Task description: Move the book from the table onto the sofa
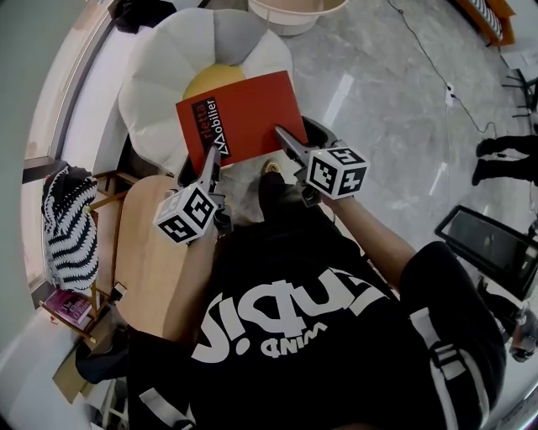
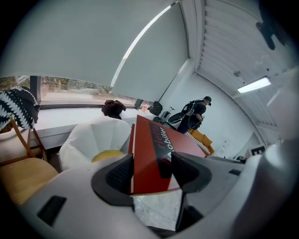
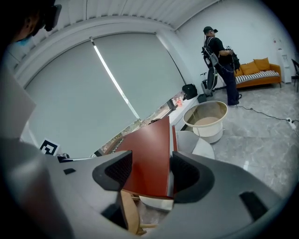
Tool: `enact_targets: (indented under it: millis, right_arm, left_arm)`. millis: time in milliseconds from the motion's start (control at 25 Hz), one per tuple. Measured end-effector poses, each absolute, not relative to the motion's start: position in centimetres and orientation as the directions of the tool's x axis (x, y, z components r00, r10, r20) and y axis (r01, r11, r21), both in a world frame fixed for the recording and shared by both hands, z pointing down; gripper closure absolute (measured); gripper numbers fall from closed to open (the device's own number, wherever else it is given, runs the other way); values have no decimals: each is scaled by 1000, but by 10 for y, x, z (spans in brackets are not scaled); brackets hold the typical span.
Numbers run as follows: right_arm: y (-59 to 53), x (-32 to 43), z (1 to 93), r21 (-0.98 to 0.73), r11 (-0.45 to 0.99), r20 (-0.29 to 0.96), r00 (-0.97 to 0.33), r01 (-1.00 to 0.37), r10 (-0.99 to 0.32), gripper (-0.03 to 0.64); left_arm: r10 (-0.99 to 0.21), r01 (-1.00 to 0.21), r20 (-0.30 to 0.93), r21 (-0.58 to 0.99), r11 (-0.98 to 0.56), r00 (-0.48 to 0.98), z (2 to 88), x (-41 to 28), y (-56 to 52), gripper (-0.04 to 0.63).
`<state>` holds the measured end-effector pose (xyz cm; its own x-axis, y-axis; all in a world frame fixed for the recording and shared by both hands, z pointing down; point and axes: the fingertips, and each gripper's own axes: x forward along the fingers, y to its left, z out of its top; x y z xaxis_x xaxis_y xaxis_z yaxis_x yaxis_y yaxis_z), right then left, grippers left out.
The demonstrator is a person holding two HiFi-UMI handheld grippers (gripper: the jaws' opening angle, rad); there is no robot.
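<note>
A red book (image 1: 239, 117) hangs in the air over the white petal-shaped sofa chair (image 1: 164, 63) and its yellow cushion (image 1: 208, 80). My left gripper (image 1: 212, 161) is shut on the book's near left edge. At the book's near right corner, my right gripper (image 1: 284, 137) is shut on it too. In the left gripper view the book (image 2: 156, 149) runs away from the left gripper (image 2: 152, 170) between both pads, with the sofa chair (image 2: 93, 137) beyond. In the right gripper view the book (image 3: 149, 154) stands on edge in the right gripper (image 3: 152, 173).
A round wooden table (image 1: 147, 252) lies at my lower left, next to a wooden chair with a striped cloth (image 1: 71, 227). A white tub (image 1: 290, 15) stands beyond the sofa chair. A person (image 3: 219, 56) stands far off near an orange couch (image 3: 254, 70).
</note>
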<state>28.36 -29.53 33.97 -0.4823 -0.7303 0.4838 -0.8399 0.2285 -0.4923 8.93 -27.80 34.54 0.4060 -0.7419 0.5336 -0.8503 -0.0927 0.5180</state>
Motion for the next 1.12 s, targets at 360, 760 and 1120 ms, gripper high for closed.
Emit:
enact_targets:
  millis: [360,760,1120]
  right_arm:
    - [-337,295,347,-505,303,479,-554,-808,-681,353]
    - [-365,273,354,-510,330,478,-580,-794,-659,354]
    - [-402,251,360,-494,315,487,-558,-810,-672,354]
  left_arm:
    - [-777,-858,540,514,2,322,351,103,-299,330]
    - [-789,-862,545,506,40,283,355,82,-320,331]
    - [-790,-856,537,517,31,295,366,60,-358,331]
